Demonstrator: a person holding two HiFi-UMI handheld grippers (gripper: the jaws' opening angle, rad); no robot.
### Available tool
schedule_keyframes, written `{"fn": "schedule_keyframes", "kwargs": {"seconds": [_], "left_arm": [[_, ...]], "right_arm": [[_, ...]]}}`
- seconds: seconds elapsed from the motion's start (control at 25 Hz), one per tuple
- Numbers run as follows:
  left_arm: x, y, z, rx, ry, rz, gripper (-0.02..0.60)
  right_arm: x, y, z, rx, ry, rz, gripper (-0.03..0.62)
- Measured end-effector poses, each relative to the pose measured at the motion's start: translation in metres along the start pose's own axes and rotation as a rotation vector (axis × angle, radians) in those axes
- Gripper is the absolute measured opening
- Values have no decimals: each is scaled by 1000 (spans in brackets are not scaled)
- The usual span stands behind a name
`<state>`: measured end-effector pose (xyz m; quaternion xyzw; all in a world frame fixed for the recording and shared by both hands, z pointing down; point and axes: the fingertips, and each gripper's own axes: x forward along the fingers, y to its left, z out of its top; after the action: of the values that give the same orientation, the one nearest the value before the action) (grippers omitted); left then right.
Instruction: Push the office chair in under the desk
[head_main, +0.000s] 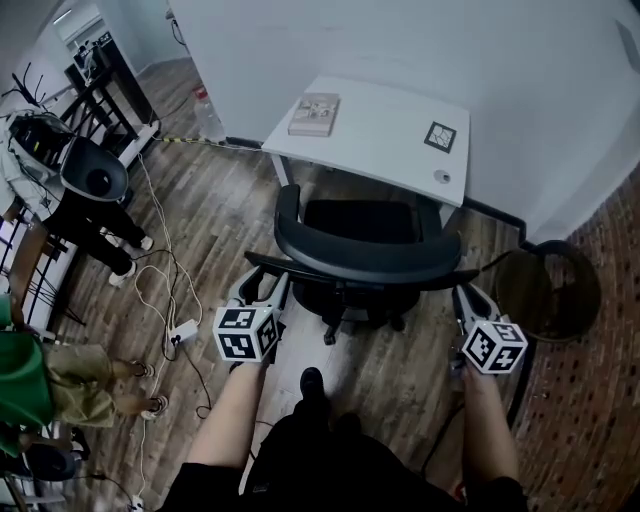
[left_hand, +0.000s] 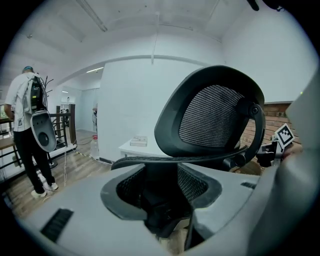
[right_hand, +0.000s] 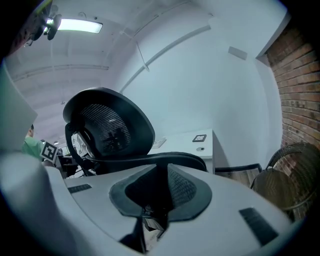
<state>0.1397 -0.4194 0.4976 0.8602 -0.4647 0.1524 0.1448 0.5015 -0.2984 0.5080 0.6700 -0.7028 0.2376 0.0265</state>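
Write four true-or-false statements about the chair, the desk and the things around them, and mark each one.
1. The chair stands in front of the desk with its backrest toward the person. True.
2. A book lies on the desk. True.
3. The chair's seat is fully hidden under the desk. False: the seat still shows out in front of it.
4. The wire basket stands at the person's left. False: it is at the right.

Right gripper (head_main: 467, 303) clamped, left gripper (head_main: 258, 290) perhaps.

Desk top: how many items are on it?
3: a book at the desk's left end, a square marker tile at its right end, a round disc nearer the chair.
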Motion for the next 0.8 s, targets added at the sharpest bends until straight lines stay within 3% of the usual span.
{"fn": "schedule_keyframes", "kwargs": {"seconds": [0.28,0.6,0.8], "left_arm": [[24,42,15,5,-9,15,198],[57,94,35,-7,-12,43,195],[73,113,45,-14,-19,15,195]], "right_arm": [[19,29,-3,-2,-3,-3,61],[49,61,-2,24,17,-14,26],[63,82,-6,58,20,-15,20]]}}
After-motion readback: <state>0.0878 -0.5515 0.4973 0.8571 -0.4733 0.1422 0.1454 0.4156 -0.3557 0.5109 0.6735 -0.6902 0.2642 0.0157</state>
